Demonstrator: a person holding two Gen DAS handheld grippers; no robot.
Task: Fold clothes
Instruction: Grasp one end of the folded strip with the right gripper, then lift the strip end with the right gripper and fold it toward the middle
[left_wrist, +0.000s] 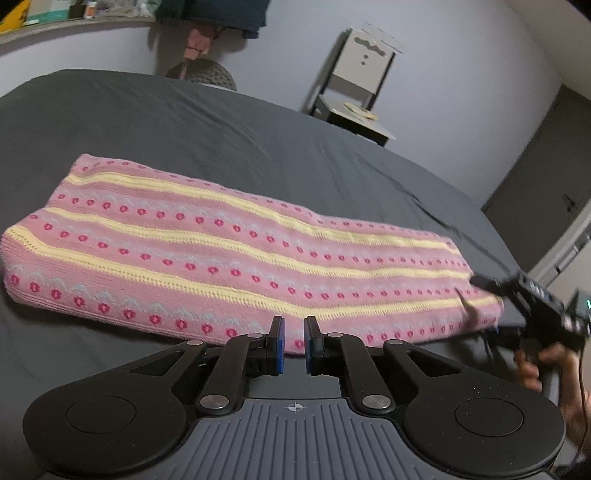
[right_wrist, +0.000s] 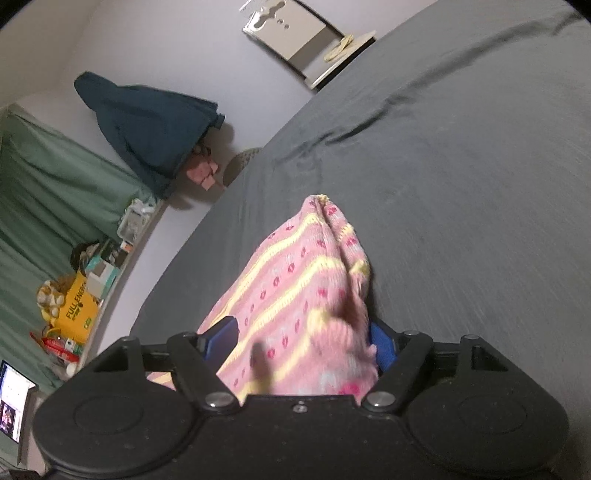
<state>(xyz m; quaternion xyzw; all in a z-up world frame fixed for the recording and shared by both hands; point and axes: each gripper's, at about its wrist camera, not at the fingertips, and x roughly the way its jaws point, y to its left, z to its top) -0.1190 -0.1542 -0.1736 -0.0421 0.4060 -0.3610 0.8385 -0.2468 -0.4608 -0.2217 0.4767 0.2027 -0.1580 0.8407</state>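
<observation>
- Two grippers are working one pink striped knit (left_wrist: 236, 251), which is lying in a long folded band across the dark grey bed sheet (left_wrist: 184, 122), running from the near left toward the far right in the left wrist view.
- We are keeping the left gripper (left_wrist: 293, 338) at the near long edge of the knit, with its blue pads nearly together and no cloth between them; it is gripping nothing, and we judge it is waiting there to pin or steady the band while the other end is being turned over.
- We are holding the right gripper (right_wrist: 306, 343) at the right-hand end of the band, where the cloth is bunching up thickly between its wide-set jaws.
- Its left pad is sitting off the fabric, so we are reading the jaws as open around the knit rather than pinching it; from the right wrist view we cannot tell whether the right pad is touching.
- We are taking that end, in our judgement, because the band is too long and the next fold is meant to carry this end toward the far-left one.
- A chair (left_wrist: 354, 77) is standing against the far wall, well apart from the work.
</observation>
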